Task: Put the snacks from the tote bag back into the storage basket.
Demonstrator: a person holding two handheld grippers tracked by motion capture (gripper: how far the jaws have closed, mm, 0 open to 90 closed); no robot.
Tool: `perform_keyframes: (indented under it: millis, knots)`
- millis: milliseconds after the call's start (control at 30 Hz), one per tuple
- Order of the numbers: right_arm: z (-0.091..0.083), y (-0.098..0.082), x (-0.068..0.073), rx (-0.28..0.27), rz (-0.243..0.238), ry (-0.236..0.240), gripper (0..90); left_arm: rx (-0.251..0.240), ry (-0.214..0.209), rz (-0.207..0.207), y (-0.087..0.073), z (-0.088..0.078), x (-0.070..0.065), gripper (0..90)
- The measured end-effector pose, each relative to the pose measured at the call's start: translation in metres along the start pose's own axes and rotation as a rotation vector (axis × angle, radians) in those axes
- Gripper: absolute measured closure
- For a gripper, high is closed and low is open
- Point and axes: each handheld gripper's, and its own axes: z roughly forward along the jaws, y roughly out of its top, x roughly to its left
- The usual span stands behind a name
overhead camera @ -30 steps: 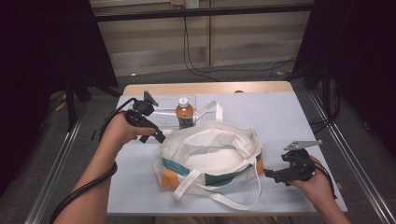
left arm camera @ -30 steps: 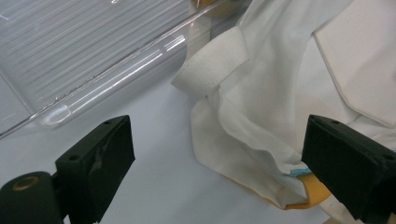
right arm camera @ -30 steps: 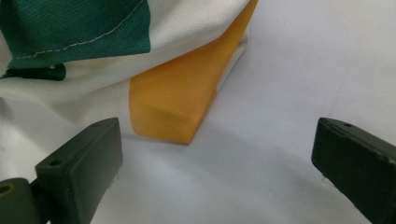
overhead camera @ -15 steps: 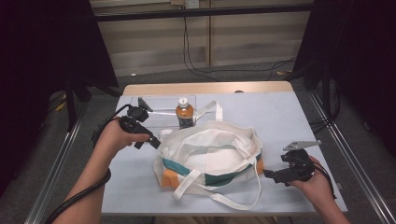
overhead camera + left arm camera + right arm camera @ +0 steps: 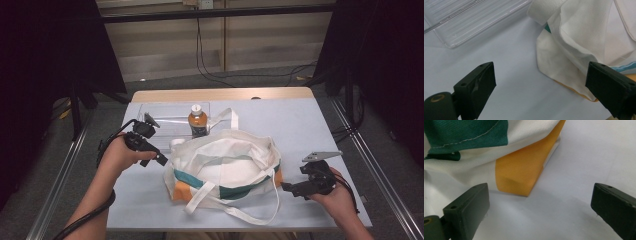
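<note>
Canvas tote bag (image 5: 225,165) lies mid-table, just before the tea bottle (image 5: 198,120). Left gripper (image 5: 161,159) and right gripper (image 5: 286,187) gape, empty, at its ends — a shallow pinch may slip off, or tugging may topple the bottle.

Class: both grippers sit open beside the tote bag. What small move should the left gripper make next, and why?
Probably ease the left gripper forward onto the tote bag's white rim and close. Its jaws stand open, the cloth edge lies just ahead between them, and nothing is gripped yet.

White canvas tote bag (image 5: 225,165) with teal and orange bands; amber bottle (image 5: 198,121), white cap; clear ribbed tray (image 5: 165,112); pale blue table (image 5: 310,125); black grippers
</note>
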Motion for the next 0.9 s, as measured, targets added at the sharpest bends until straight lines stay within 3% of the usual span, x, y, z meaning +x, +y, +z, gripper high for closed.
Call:
perform_keyframes:
  millis: [267, 300, 367, 733, 800, 900]
  knots:
    - [0.000, 0.000, 0.000, -0.001, 0.002, 0.001, 1.9, -0.002, 0.002, 0.013, -0.007, 0.005, 0.001, 8.8]
    - [0.000, 0.000, 0.000, 0.001, 0.000, 0.001, 1.9, -0.013, 0.003, -0.006, -0.009, 0.006, 0.000, 8.8]
    - [0.001, -0.001, 0.000, 0.005, 0.003, 0.000, 1.9, -0.009, -0.006, 0.008, -0.011, 0.008, 0.001, 8.8]
    - [0.001, -0.002, 0.000, 0.006, -0.002, 0.002, 1.9, -0.029, -0.018, -0.017, -0.024, 0.022, 0.002, 8.7]
    - [0.001, -0.002, 0.000, 0.010, -0.003, 0.005, 2.0, -0.046, -0.023, -0.037, -0.026, 0.025, 0.003, 8.7]
    - [0.002, -0.001, 0.001, 0.010, -0.006, 0.006, 1.9, -0.041, -0.034, -0.028, -0.031, 0.028, 0.006, 8.7]
